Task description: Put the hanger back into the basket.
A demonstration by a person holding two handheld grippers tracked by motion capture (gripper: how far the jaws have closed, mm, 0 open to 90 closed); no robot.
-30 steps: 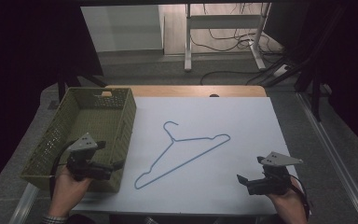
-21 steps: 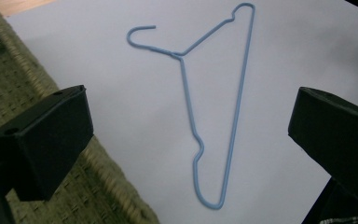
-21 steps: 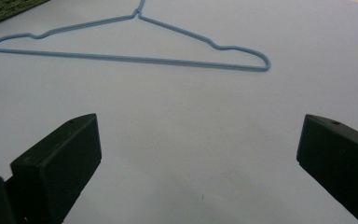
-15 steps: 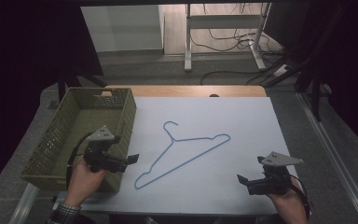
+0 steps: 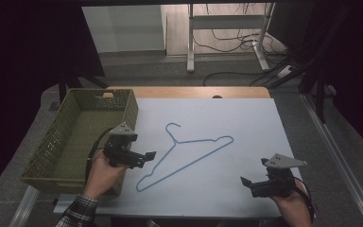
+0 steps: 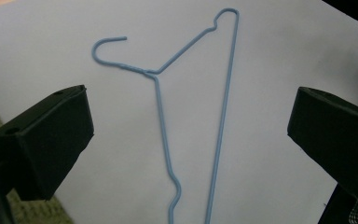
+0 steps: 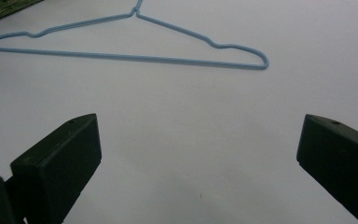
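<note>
A blue wire hanger (image 5: 175, 142) lies flat on the white table top (image 5: 246, 123), its hook pointing away from me. My left gripper (image 5: 147, 157) hovers open just left of the hanger's lower-left end, beside the basket. In the left gripper view the hanger (image 6: 157, 88) runs up between the wide-apart jaws of the left gripper (image 6: 191, 112), with nothing held. My right gripper (image 5: 248, 183) rests open near the table's front right, well apart from the hanger. The right gripper view has the hanger (image 7: 121, 57) lying far ahead of the right gripper (image 7: 198, 140).
An olive-green mesh basket (image 5: 130, 111) stands at the table's left edge, with nothing visible inside. A wooden strip (image 5: 189, 92) edges the table's far side. Beyond it are the floor, cables and a desk frame (image 5: 189, 42).
My left gripper has moved right, from over the basket's front corner to the white surface beside the hanger's lower end. The right gripper has stayed put.
</note>
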